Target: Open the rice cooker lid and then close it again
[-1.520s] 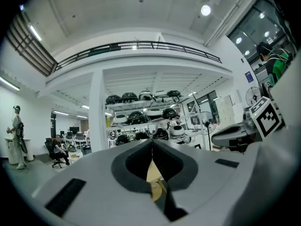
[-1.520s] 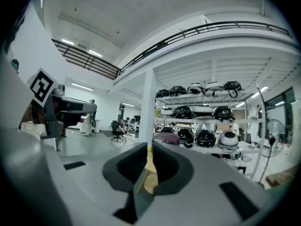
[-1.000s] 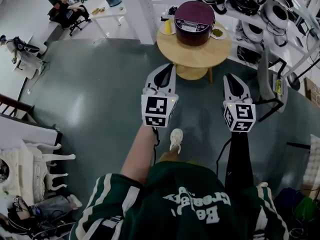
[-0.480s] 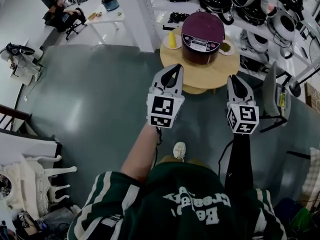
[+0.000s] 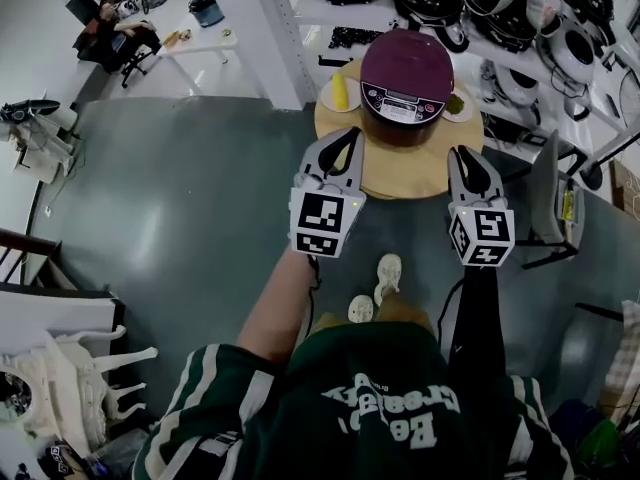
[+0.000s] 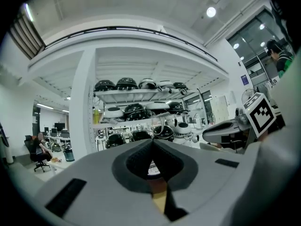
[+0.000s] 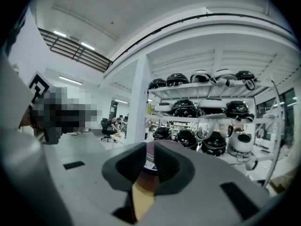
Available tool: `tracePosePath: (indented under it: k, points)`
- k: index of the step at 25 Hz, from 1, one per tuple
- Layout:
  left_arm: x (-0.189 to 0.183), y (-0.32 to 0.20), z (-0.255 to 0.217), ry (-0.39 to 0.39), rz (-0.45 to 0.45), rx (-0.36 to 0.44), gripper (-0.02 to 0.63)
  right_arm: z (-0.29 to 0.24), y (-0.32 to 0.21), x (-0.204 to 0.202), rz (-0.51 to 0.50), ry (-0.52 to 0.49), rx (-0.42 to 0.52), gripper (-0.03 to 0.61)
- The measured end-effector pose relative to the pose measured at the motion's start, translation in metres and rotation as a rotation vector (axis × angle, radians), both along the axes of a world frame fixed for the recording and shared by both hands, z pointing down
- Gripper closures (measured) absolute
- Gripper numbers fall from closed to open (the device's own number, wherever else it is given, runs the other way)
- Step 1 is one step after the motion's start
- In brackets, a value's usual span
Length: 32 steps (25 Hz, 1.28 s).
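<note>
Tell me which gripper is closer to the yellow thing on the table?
Left. The left gripper is just short of the yellow thing; the right gripper sits off sideways, past the rice cooker.

The head view looks steeply down from above. The cameras on the left claw (image 5: 346, 134) and right claw (image 5: 466, 153) look level, both facing the white metal shelf (image 6: 141, 92).
</note>
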<state>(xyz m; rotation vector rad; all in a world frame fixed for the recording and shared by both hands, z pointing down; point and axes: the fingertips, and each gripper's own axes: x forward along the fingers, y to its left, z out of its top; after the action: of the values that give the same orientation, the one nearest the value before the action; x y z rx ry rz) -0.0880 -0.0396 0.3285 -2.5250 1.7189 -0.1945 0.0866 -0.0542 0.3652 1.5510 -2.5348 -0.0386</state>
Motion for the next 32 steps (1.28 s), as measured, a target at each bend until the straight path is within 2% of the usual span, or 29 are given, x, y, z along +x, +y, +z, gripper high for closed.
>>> tracePosePath:
  k: [9, 19, 24, 30, 32]
  points:
    - [0.007, -0.088, 0.011, -0.006, -0.009, -0.021, 0.614, 0.005, -0.093, -0.005, -0.050, -0.013, -0.007, 0.520]
    - [0.027, -0.182, 0.032, 0.008, -0.022, -0.038, 0.614, 0.038, -0.194, -0.017, -0.176, 0.009, -0.073, 0.520]
    - [0.036, -0.203, 0.043, 0.010, -0.022, -0.043, 0.614, 0.055, -0.213, -0.033, -0.278, 0.040, -0.125, 0.522]
    - [0.041, -0.212, 0.053, -0.002, -0.018, -0.057, 0.614, 0.081, -0.217, -0.061, -0.396, 0.129, -0.200, 0.531]
    - [0.038, -0.214, 0.057, 0.004, -0.018, -0.065, 0.614, 0.091, -0.214, -0.070, -0.434, 0.147, -0.240, 0.551]
